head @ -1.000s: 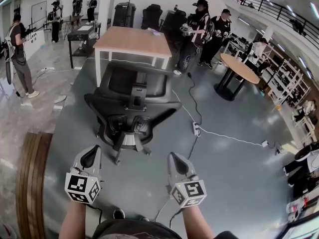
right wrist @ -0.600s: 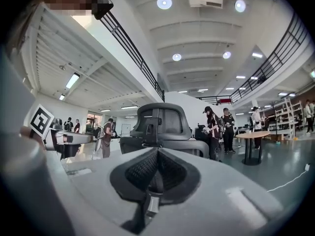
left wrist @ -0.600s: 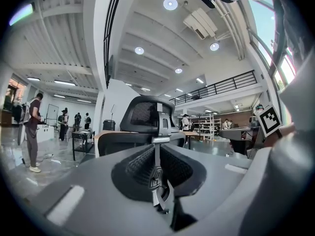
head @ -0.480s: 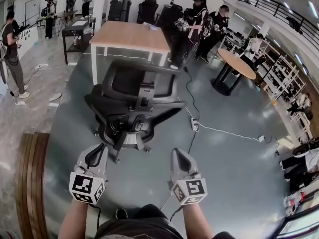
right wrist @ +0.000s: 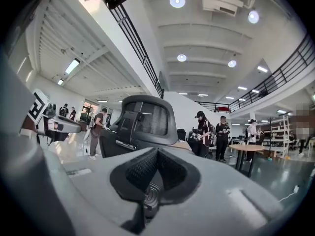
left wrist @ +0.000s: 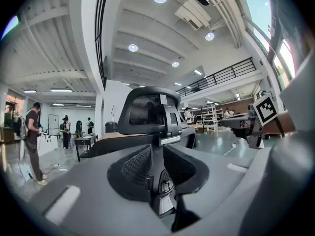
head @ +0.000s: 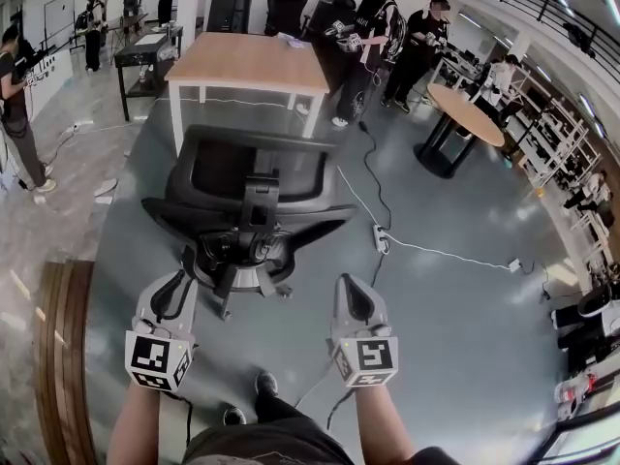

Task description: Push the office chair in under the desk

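Observation:
A black mesh-backed office chair (head: 252, 201) stands on the grey floor with its back toward me, a little short of the wooden desk (head: 247, 61) with white legs. My left gripper (head: 177, 284) is just behind the chair's left rear, apart from it. Its jaws are opening to a narrow gap with nothing between them, and the chair's back (left wrist: 147, 114) shows beyond the left gripper (left wrist: 158, 156). My right gripper (head: 347, 284) is shut and empty, level with the left and to the right of the chair's base. Beyond the shut right gripper (right wrist: 156, 166) rises the chair (right wrist: 147, 119).
A power strip (head: 382, 250) with white cables lies on the floor right of the chair. A round wooden table (head: 465, 124) stands at the right, a black bench (head: 145, 51) at the back left. Several people stand behind the desk and along the left. A curved wooden strip (head: 58, 327) borders the floor.
I have stepped closer, so the chair and desk loom larger and both grippers sit nearer the chair's rear. The left jaws have parted slightly. The right jaws stay shut.

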{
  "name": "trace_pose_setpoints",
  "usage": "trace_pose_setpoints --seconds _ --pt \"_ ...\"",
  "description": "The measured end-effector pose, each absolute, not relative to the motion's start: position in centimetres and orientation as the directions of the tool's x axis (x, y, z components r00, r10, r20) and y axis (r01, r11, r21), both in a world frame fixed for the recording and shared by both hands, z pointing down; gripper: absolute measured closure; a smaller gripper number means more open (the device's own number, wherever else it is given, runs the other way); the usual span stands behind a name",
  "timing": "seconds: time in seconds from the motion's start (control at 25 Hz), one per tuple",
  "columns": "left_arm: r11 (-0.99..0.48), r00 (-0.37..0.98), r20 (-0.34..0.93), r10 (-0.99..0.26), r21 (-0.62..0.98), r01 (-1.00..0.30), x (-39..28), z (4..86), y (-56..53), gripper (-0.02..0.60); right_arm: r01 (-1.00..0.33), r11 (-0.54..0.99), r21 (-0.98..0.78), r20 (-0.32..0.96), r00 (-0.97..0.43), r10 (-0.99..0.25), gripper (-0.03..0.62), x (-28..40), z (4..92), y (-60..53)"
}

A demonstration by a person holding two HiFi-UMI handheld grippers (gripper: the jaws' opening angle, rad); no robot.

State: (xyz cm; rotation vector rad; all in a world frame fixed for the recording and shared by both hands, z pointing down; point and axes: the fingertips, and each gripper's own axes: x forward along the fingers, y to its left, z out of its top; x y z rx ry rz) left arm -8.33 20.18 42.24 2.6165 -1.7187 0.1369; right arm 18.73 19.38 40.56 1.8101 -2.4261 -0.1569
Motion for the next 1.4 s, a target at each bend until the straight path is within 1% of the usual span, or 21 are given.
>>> trace_pose_setpoints --seconds 0.12,0.2,0.24,0.36,0.44,0.48,0.56,0.64,0.72,0.84,0.92,1.12,1.28,1.4 --pt "-0.38 0.372 0.089 -0.924 -0.099 -0.92 -8.1 42.0 18.0 0.455 -0.934 0.288 0.21 0.036 -0.287 -0.957 0.6 19.4 40.5 17.1" --pt "-0.362 0.35 0.1 -0.931 -0.147 -0.921 -8.1 41.9 16.8 0.431 -0.922 0.314 0.227 0.048 -0.311 -0.949 0.539 19.6 40.5 15.8" --pt "-0.349 0.335 0.106 -0.936 -0.18 -0.92 -8.1 41.9 16.2 0.402 -0.916 0.327 0.233 0.058 -0.323 -0.945 0.536 19.7 40.7 15.2" --pt "-0.308 0.286 0.114 -0.951 -0.316 -0.898 -8.5 42.3 14.5 0.327 -0.894 0.357 0.272 0.095 -0.344 -0.934 0.493 19.8 41.5 13.4" --pt "-0.301 0.271 0.13 -0.954 -0.386 -0.872 -8.6 42.8 13.5 0.313 -0.871 0.374 0.319 0.119 -0.355 -0.927 0.448 19.6 42.1 12.2" --pt "-0.298 0.264 0.14 -0.954 -0.406 -0.864 -8.7 43.1 13.0 0.301 -0.858 0.382 0.344 0.133 -0.358 -0.924 0.419 19.4 42.6 11.7" --pt "-0.281 0.237 0.155 -0.959 -0.436 -0.855 -9.3 43.5 12.2 0.273 -0.834 0.395 0.386 0.163 -0.36 -0.919 0.381 19.1 43.4 10.7" --pt "-0.251 0.194 0.165 -0.967 -0.481 -0.84 -10.1 43.7 11.5 0.238 -0.817 0.399 0.416 0.187 -0.353 -0.917 0.345 18.8 43.9 9.8" --pt "-0.221 0.145 0.175 -0.974 -0.571 -0.791 -10.8 43.7 10.6 0.197 -0.801 0.396 0.45 0.213 -0.334 -0.918 0.32 18.8 44.2 8.9" --pt "-0.184 0.066 0.183 -0.981 -0.757 -0.628 -11.7 44.1 9.4 0.189 -0.747 0.395 0.535 0.254 -0.304 -0.918 0.294 18.7 44.6 7.4" --pt "-0.162 0.024 0.179 -0.984 -0.813 -0.56 -12.4 44.3 8.8 0.182 -0.699 0.399 0.593 0.269 -0.295 -0.917 0.283 18.5 44.8 6.6" --pt "-0.145 -0.037 0.195 -0.98 -0.828 -0.541 -13.7 44.7 7.5 0.152 -0.624 0.388 0.679 0.281 -0.267 -0.922 0.275 18.4 44.9 4.5" --pt "-0.145 -0.073 0.213 -0.974 -0.84 -0.522 -14.7 45.2 6.2 0.153 -0.571 0.391 0.721 0.313 -0.235 -0.92 0.275 18.5 46.0 2.8" --pt "-0.158 -0.088 0.232 -0.969 -0.851 -0.5 -15.3 45.6 5.2 0.153 -0.537 0.374 0.757 0.304 -0.217 -0.928 0.276 18.3 46.2 2.2"
